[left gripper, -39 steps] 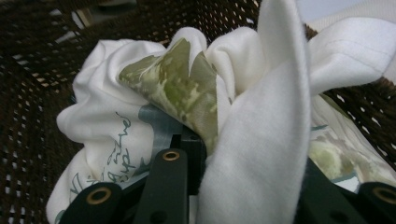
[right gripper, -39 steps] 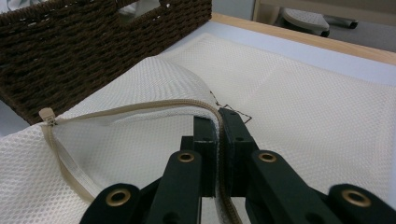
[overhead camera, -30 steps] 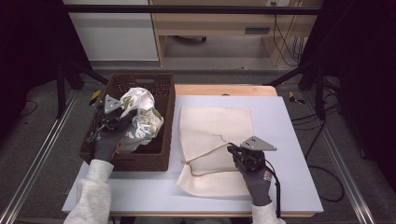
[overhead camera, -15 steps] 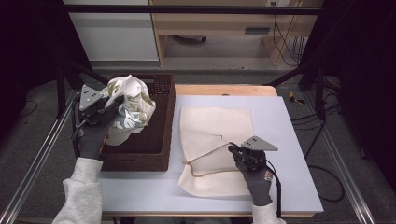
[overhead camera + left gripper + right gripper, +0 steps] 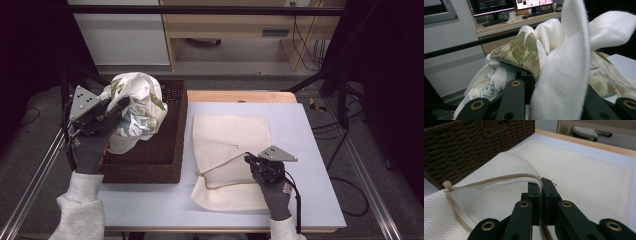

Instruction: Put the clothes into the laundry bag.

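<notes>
Risk starts at the left, where the left hand-held gripper (image 5: 107, 112) is clamped on a bundled garment (image 5: 135, 107), white with green camouflage-like print, and holds it in the air above the left part of the wicker basket (image 5: 170, 150). In the left gripper view the cloth (image 5: 554, 62) billows over and around the jaws, so only a fold seems caught between them; how deep that bite goes cannot be told. If it is shallow, the bundle's own weight could pull it free and drop it back into the basket or onto the table (image 5: 310, 130). Trailing folds hang near the basket's rim and could snag on the weave as the bundle travels right.

Further right, the mesh laundry bag (image 5: 230, 150) lies flat on the table just beside the basket. The right hand-held gripper (image 5: 252, 162) is closed on the upper edge of its zipper opening (image 5: 499, 180), lifting it into a low arch. That mouth looks narrow against the bulky bundle, so the garment could bunch on the zipper, push the bag across the table, or tug the mesh out of the pinching jaws. A loose sleeve left outside would likely foul the zipper.
</notes>
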### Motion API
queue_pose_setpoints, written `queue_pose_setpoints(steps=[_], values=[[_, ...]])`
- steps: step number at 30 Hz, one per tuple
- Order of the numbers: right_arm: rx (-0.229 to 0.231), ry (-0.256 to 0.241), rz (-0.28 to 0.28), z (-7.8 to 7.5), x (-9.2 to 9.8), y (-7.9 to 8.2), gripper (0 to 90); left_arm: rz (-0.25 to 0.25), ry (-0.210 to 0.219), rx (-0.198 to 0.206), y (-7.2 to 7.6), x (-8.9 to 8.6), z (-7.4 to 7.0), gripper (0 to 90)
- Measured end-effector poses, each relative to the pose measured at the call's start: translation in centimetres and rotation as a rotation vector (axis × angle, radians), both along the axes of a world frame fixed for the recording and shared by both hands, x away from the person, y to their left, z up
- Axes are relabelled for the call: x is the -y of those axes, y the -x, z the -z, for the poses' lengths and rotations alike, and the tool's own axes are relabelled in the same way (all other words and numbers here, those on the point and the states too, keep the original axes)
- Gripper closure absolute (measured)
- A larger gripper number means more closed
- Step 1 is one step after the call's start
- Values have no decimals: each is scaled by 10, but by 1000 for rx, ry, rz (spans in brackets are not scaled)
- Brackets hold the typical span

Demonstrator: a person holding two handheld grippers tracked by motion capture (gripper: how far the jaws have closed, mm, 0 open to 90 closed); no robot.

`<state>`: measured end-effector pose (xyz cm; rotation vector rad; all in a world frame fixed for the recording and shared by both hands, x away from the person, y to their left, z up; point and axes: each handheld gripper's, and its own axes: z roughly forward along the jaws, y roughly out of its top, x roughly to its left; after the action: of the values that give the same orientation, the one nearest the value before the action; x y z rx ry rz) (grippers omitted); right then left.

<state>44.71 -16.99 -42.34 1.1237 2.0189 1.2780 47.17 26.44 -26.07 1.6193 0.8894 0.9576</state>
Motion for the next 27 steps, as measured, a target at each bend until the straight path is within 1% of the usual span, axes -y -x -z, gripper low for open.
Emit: queue_pose_setpoints(steps=[3, 6, 8, 11, 14, 16, 20, 27], values=[[1, -2, 0, 0, 0, 0, 867, 12, -2, 13, 7, 2, -8, 732], [4, 2, -1, 0, 0, 0, 868, 24, -26, 24, 17, 8, -15, 732], [6, 2, -2, 0, 0, 0, 869, 39, -30, 33, 24, 11, -19, 732], [7, 0, 4, 0, 0, -1, 869, 70, -31, 43, 31, 16, -23, 731], [5, -6, 6, 0, 1, -1, 869, 93, -51, 43, 35, 23, -25, 731], [6, -5, 7, 0, 2, -2, 869, 108, -57, 50, 38, 28, -26, 731], [7, -15, 10, -1, 3, -1, 869, 149, -43, 61, 44, 38, -27, 731], [10, -14, 8, -1, 4, -2, 869, 221, -41, 82, 56, 54, -32, 730]])
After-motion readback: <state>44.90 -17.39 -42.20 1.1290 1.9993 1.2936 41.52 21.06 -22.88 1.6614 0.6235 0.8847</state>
